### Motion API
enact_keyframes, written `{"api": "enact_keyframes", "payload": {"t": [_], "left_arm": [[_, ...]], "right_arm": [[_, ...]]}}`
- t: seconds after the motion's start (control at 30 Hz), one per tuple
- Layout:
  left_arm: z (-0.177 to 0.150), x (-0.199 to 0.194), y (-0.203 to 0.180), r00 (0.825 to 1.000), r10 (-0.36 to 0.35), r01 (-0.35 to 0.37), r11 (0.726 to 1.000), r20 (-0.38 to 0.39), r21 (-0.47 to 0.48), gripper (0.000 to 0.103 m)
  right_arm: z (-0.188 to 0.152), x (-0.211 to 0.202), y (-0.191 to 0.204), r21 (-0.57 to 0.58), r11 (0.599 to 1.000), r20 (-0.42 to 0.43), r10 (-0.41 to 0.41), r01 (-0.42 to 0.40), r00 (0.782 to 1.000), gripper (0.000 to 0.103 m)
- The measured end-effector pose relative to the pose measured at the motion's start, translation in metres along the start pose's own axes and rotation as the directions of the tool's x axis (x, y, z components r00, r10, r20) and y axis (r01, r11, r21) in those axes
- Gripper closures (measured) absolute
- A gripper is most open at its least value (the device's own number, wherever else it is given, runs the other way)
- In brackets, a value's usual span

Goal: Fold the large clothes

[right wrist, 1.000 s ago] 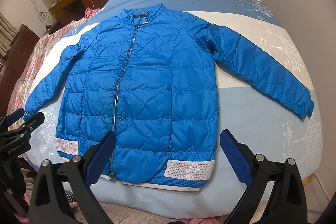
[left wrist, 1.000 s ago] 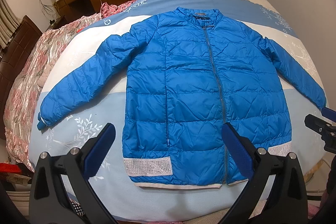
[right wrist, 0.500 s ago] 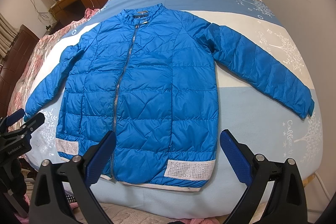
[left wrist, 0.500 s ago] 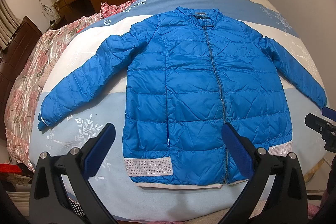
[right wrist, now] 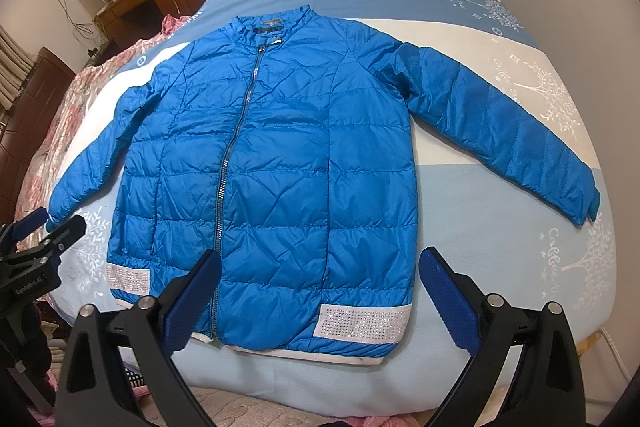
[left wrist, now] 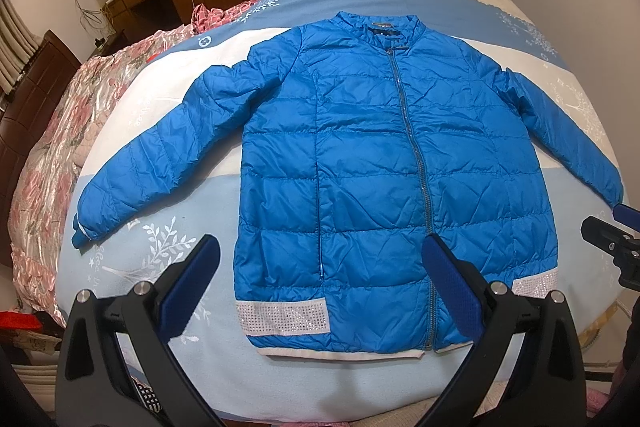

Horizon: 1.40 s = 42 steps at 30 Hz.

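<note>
Left wrist view: a blue quilted puffer jacket (left wrist: 384,167) lies flat, zipped, sleeves spread, on a blue-and-white patterned bedspread (left wrist: 160,247). Left gripper (left wrist: 320,287) and right gripper (right wrist: 320,291) hover at its studded hem, jaws wide, holding nothing.

Blue jacket (right wrist: 276,163) flat on bed (right wrist: 500,247), zipped, sleeves spread, hem nearest cam. Right tongs (right wrist: 320,291) wide open above hem, empty, not touching. Left tongs (right wrist: 44,227) at left edge, near sleeve cuff.
</note>
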State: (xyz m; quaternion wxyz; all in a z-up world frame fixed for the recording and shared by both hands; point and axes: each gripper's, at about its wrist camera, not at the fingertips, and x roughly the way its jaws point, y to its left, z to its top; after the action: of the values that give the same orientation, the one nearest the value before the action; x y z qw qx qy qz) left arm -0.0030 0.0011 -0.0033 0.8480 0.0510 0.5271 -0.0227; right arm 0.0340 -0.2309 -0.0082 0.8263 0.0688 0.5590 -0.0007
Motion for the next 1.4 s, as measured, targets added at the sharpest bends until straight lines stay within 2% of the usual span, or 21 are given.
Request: {"api": "enact_keyframes", "payload": {"t": [0.67, 0.93, 0.97, 1.13, 1.23, 1.33, 1.4], "left_arm": [[-0.001, 0.001, 0.000, 1.000, 0.006, -0.006, 1.000, 0.000, 0.006, 0.003], [0.004, 0.002, -0.008, 1.000, 0.023, -0.023, 0.999, -0.001, 0.024, 0.003], [0.005, 0.003, -0.010, 0.999, 0.047, -0.047, 0.998, -0.001, 0.032, 0.003], [0.013, 0.011, -0.020, 1.000, 0.017, -0.017, 0.999, -0.007, 0.042, 0.003], [0.023, 0.031, -0.029, 0.997, -0.042, 0.044, 0.999, -0.061, 0.026, 0.003], [0.034, 0.052, -0.045, 0.991, -0.079, 0.083, 0.996, -0.111, 0.036, 0.003], [0.044, 0.063, -0.062, 0.990, -0.084, 0.092, 0.993, -0.113, 0.067, 0.003]], "right_arm": [[0.001, 0.000, -0.002, 0.001, 1.000, 0.001, 0.002, -0.002, 1.000, 0.004], [0.003, 0.002, -0.006, 0.010, 1.000, 0.012, 0.003, -0.003, 1.000, 0.004], [0.004, 0.003, -0.008, 0.013, 1.000, 0.019, 0.003, -0.003, 1.000, 0.004], [0.009, 0.010, -0.030, 0.032, 0.999, 0.078, 0.012, -0.014, 0.997, 0.004], [0.012, 0.022, -0.054, 0.048, 0.998, 0.070, 0.039, -0.043, 0.997, 0.004], [0.012, 0.029, -0.100, 0.134, 0.991, 0.086, 0.019, -0.031, 0.996, 0.004], [0.011, 0.028, -0.151, 0.240, 0.970, 0.123, 0.004, -0.034, 0.992, 0.004]]}}
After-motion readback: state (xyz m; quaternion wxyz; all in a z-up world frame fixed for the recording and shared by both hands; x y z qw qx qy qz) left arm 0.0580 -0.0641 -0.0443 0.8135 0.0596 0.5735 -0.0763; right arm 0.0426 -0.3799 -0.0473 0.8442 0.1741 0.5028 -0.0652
